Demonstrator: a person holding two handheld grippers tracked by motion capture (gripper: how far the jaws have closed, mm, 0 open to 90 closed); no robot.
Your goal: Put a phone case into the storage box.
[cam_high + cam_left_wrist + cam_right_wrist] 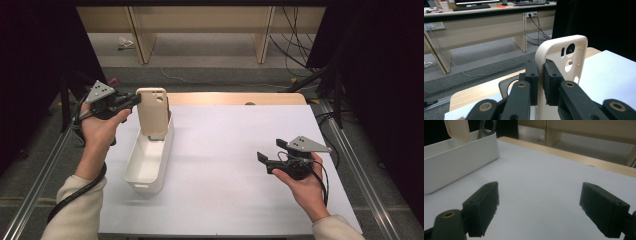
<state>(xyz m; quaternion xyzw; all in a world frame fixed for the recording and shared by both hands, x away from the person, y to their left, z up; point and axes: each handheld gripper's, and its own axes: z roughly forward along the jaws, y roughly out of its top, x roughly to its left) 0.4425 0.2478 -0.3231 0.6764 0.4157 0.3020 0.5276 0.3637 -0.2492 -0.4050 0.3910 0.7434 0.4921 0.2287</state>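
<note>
High view, left side: left gripper [134, 101], held in the person's left hand [100, 131], pinches a cream phone case [153, 111] by its edge. The case stands upright over the far end of a white bin [148, 162], its lower edge at or just inside the bin's rim.
High view, right side: right gripper [272, 152], held in the person's right hand [305, 187], hangs above the white table sheet [235, 165], well apart from the bin, jaws spread with nothing between them.
Left gripper view: both black pads are pressed onto the phone case [564, 60], one on each face of its side wall. The camera cut-outs sit near the top of the case. A grey object [507, 86] lies behind the jaws; it is too hidden to identify.
Right gripper view: jaws stand wide apart over the bare white table sheet [544, 187]. The white bin [456, 157] sits at the upper left, with the bottom corner of the phone case [457, 128] above it.
</note>
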